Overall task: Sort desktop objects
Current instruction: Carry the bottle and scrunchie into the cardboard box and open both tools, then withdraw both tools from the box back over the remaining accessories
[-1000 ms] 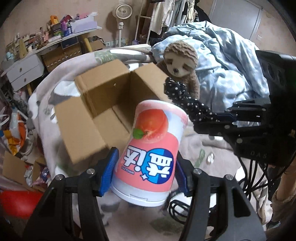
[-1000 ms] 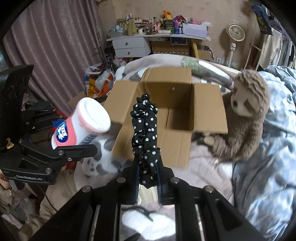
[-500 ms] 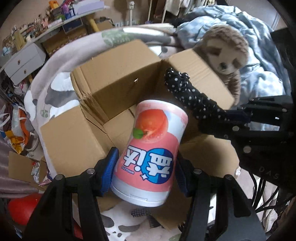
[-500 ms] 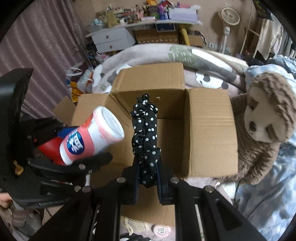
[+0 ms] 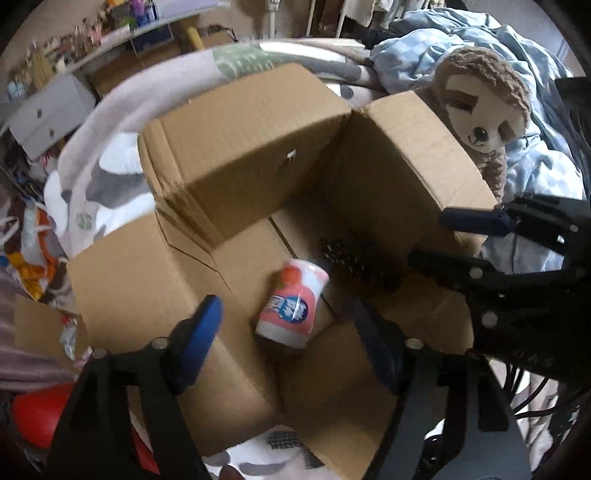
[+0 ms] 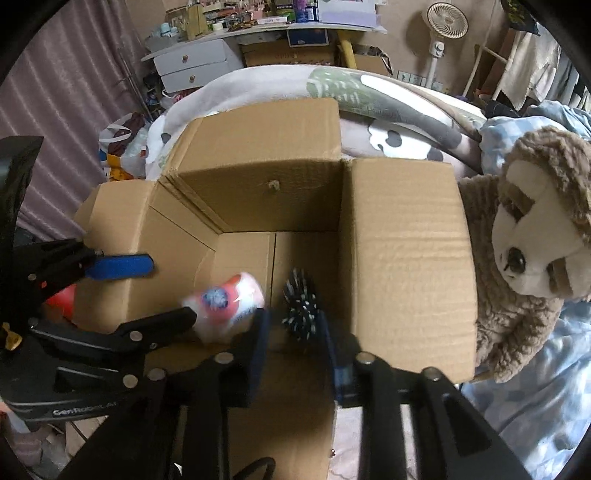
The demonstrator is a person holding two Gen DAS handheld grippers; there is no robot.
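An open cardboard box (image 5: 240,147) (image 6: 258,192) lies on a blanket below both grippers. A pink cup with a peach picture (image 5: 291,306) (image 6: 225,302) is loose inside the box, tilted and blurred. My left gripper (image 5: 286,306) (image 6: 171,291) hangs above it, jaws opening, its blue pads clear of the cup. A black polka-dot scrunchie (image 6: 301,310) (image 5: 354,258), also blurred, is down in the box just right of the cup. My right gripper (image 6: 293,325) (image 5: 443,240) is over it with jaws opening, and neither pad presses on the scrunchie.
A brown sloth plush (image 6: 528,243) (image 5: 476,122) leans against the box's right flap. Blue bedding (image 6: 535,387) lies to the right. A panda-print blanket (image 6: 388,107) runs behind the box. White drawers (image 6: 192,66), a cluttered shelf and a fan (image 6: 445,22) stand along the far wall.
Both grippers came forward and down over the box. The left one let go of the pink cup and the right one let go of the scrunchie; both things now sit lower, inside the box.
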